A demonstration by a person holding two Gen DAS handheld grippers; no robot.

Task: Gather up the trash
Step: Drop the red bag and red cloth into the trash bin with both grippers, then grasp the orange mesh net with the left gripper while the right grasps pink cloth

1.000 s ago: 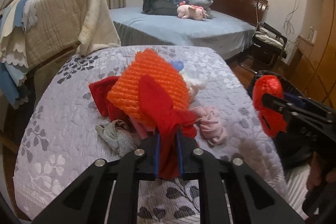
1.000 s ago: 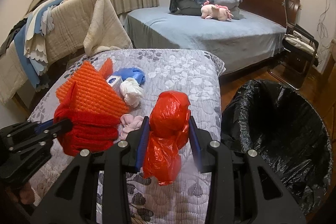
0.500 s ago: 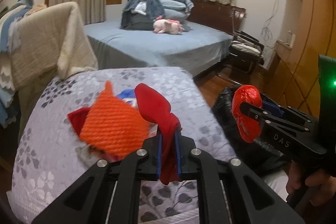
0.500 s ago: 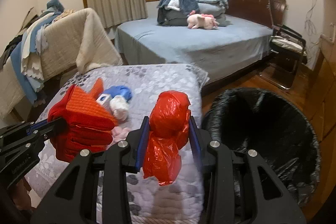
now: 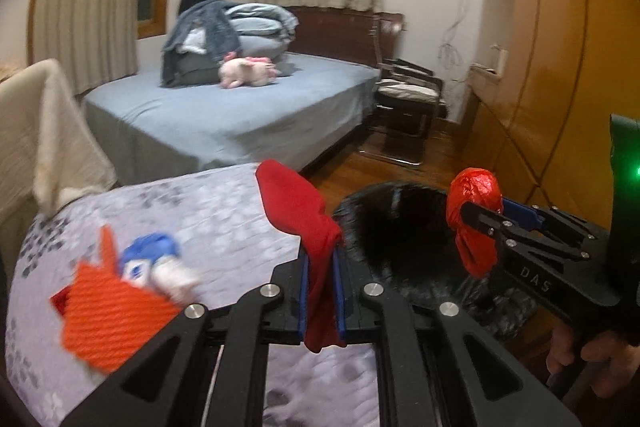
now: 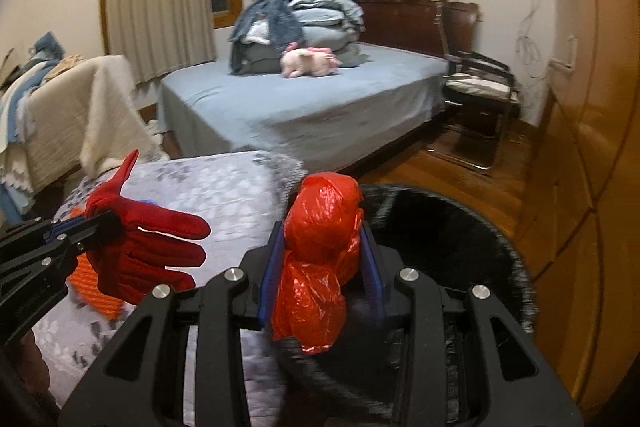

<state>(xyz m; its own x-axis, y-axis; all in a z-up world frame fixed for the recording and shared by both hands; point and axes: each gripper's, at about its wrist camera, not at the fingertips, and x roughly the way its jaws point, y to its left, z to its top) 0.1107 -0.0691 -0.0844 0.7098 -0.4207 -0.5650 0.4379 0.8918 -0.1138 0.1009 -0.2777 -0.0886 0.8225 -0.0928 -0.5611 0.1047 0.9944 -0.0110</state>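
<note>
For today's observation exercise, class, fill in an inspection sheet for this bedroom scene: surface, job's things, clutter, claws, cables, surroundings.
Surface: grey leaf-patterned quilted cover, partly bare.
Job's things: crumpled red plastic bag; red fabric glove; black-lined round trash bin, open, beside the surface.
Clutter: orange ridged mesh piece, blue and white bundle, blurred.
Claws: left claw shut on the glove; right claw shut on the bag, at the bin's near rim.
Cables: loose wires on the wall.
Surroundings: blue-sheeted bed with pink plush toy, black-framed chair, wooden wardrobe.
</note>
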